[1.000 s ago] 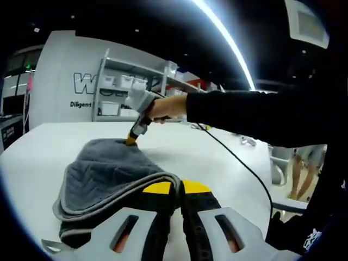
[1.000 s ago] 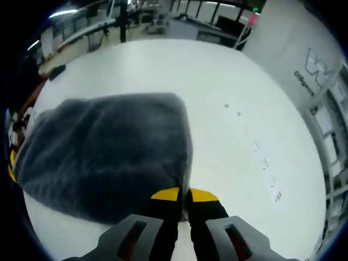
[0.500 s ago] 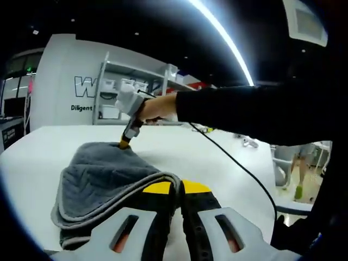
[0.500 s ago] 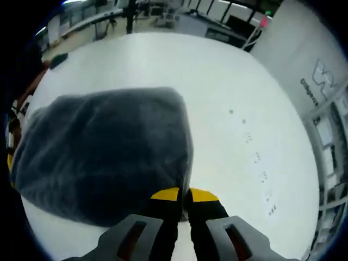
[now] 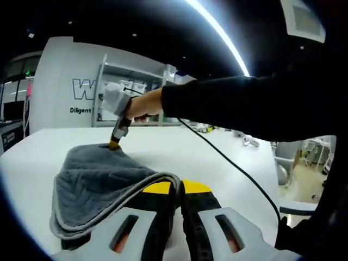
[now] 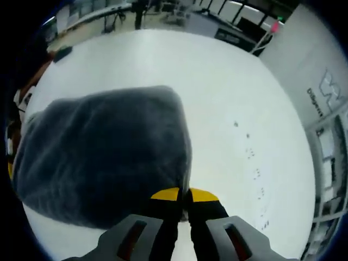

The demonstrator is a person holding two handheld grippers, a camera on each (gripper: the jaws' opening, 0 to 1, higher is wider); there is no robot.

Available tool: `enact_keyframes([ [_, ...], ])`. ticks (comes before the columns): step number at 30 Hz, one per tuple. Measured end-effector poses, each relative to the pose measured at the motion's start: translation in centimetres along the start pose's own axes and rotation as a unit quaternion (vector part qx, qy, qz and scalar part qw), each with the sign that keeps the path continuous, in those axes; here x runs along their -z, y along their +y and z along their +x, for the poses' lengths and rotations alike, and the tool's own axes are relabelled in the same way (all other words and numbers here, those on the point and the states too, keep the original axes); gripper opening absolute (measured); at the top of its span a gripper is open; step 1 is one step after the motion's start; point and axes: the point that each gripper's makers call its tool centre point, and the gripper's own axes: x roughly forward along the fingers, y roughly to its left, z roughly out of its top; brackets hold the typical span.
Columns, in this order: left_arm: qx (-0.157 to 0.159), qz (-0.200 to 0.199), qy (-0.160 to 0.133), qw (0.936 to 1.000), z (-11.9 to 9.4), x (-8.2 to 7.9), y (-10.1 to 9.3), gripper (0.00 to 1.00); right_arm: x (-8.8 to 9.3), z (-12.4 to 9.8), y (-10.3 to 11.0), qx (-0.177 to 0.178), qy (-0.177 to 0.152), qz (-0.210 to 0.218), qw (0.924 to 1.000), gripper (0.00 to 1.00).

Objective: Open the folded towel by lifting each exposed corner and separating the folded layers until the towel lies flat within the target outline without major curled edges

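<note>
A: Left gripper view status? Left claw (image 5: pixel 178 187)?
B: Yellow-tipped jaws pressed together on a corner of the grey towel (image 5: pixel 95 182); piped hem pinched right at the tips. Remainder of towel spread ahead and to the left of that claw, in stacked layers, resting on the white worktop (image 5: pixel 217 157).

A: Right claw (image 5: pixel 114 144) as seen from there?
B: Well ahead of the left claw, at the far edge of the towel, tip down on the cloth. Held by a hand (image 5: pixel 144 106) from a black sleeve (image 5: pixel 244 109) entering from the right. Black cable (image 5: pixel 239 171) trailing from it across the worktop toward the near right.

A: Right gripper view?
B: Right claw (image 6: pixel 180 194) closed, jaws together on the near corner of the towel (image 6: pixel 103 152). Cloth bulging ahead and to the left of the claw, upper surface rounded, not flat. Bare worktop (image 6: pixel 244 109) ahead and to the right of the claw, with a few small dark specks (image 6: pixel 253 163).

A: Target outline?
B: Cannot tell; none distinguishable on the worktop.

A: Surroundings?
B: White wall with dark lettering (image 5: pixel 81 89) and a shelf rack (image 5: pixel 130 92) beyond the worktop, behind the right claw. Bright ceiling light strip (image 5: pixel 217 35) overhead. More tables (image 6: pixel 109 16) past the far worktop edge in the right gripper view.
</note>
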Motion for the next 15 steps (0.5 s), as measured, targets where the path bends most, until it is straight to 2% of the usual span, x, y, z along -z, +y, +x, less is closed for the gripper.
enact_keyframes([
  [15,-0.004,0.002,-0.003,1.0,1.2,0.0,-0.4,0.05,-0.7,0.6,0.7,-0.003,0.01,-0.021,0.9997,0.01],
])
